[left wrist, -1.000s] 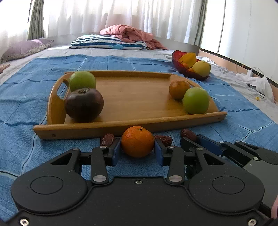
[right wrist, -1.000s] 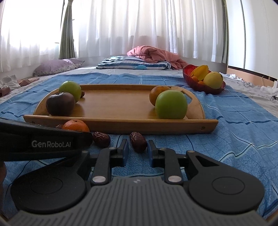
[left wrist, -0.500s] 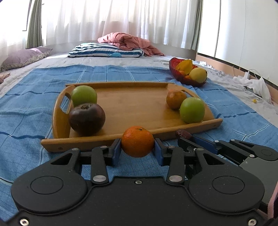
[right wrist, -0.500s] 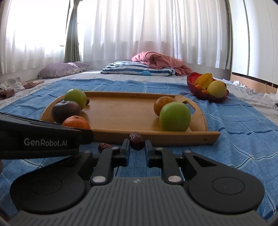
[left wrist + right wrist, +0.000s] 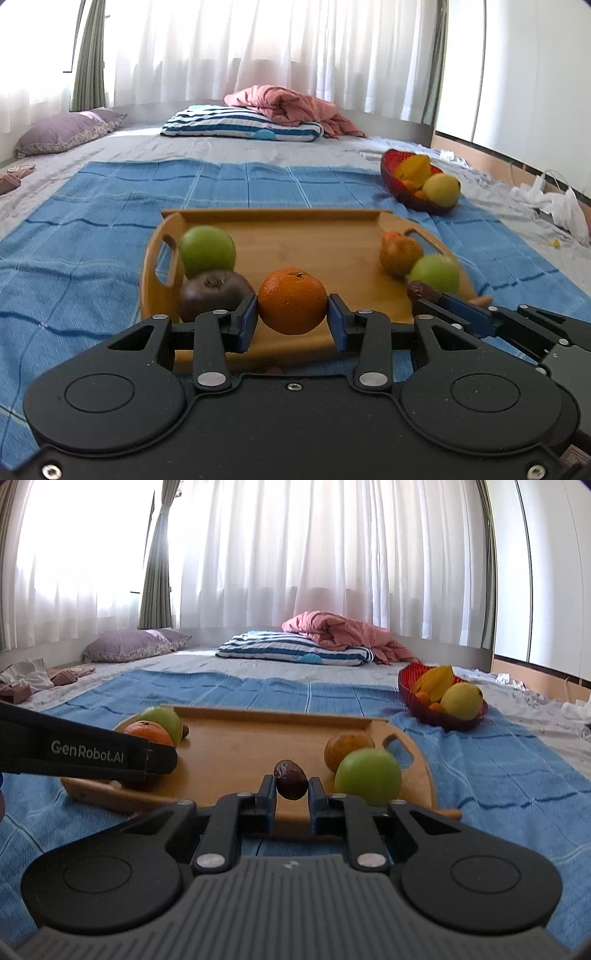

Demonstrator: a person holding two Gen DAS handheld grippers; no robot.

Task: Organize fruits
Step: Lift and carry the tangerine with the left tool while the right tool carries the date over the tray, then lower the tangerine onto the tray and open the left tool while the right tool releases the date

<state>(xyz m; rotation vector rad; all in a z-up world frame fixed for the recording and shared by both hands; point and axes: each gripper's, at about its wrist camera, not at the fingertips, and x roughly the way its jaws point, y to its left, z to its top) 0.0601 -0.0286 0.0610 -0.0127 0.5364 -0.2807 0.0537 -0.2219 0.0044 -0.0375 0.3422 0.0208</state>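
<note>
Four fruits already sit on our wooden tray (image 5: 280,236), two more are in the air just short of it and not yet set down: our left gripper (image 5: 291,317) is clamped on the mandarin (image 5: 292,301), our right gripper (image 5: 291,794) pinched nearly together on the date (image 5: 290,779).

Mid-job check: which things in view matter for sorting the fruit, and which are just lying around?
Part of the job:
- tangerine in the left tongs
- date in the right tongs
- wooden tray with green apples
- dark round fruit
- red fruit bowl

Just lying about:
- striped pillow
- pink quilt
- purple cushion
</note>
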